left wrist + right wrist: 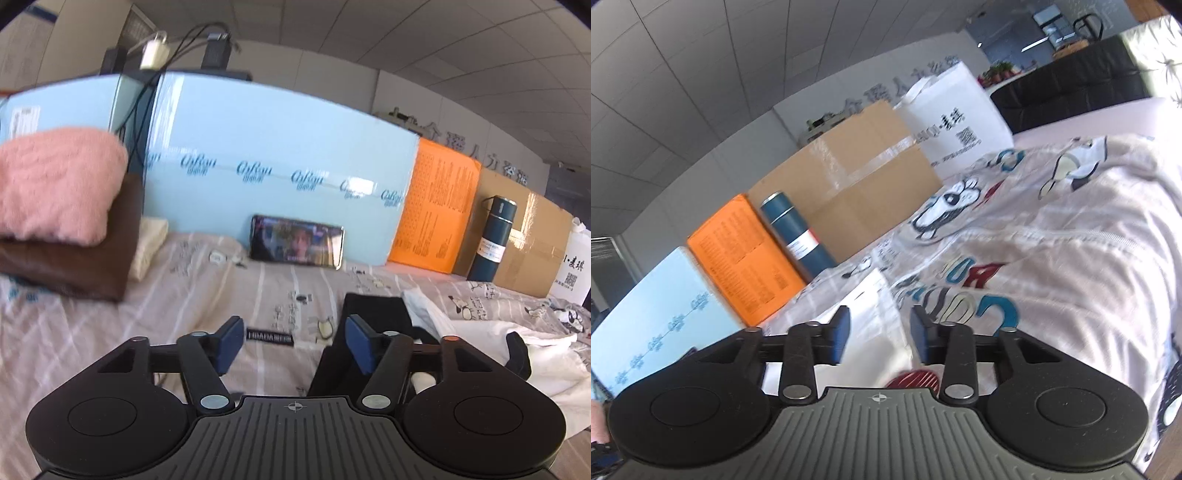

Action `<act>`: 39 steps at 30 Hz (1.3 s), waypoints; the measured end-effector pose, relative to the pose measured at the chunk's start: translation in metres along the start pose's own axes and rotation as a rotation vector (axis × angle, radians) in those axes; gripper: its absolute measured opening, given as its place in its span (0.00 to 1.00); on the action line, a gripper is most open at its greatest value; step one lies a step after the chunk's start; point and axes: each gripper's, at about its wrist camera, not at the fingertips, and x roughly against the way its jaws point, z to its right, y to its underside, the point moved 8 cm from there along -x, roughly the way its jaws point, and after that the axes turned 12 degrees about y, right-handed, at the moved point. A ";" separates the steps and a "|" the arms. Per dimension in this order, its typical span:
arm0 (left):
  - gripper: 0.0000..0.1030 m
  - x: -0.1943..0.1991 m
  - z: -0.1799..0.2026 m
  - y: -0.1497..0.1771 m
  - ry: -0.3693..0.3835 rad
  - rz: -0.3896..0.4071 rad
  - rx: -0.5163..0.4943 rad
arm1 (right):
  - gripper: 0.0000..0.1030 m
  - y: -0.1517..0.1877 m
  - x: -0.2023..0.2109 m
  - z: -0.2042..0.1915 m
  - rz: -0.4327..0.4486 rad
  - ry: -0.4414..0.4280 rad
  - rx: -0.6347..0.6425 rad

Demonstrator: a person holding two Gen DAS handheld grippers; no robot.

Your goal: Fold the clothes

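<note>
My left gripper (293, 341) is open and empty, just above the patterned bedsheet (229, 295). A black garment (373, 314) lies folded under its right finger. A crumpled white garment (480, 343) lies to its right. A folded stack sits at the left: a pink fluffy piece (55, 184) on a brown one (74, 266), with a cream one (149, 243) behind. My right gripper (881, 334) is open and empty over the white garment (868, 317), which has a red print (916, 380) near the gripper body.
A phone (297, 245) leans on a light blue board (277, 155) at the back. An orange box (432, 206), a dark teal flask (489, 240), a cardboard box (857, 184) and a white bag (956, 122) line the back edge.
</note>
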 end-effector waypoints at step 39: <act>0.10 -0.113 0.173 0.021 0.666 -0.178 -0.985 | 0.08 -0.002 -0.213 -0.089 -0.452 0.045 -0.077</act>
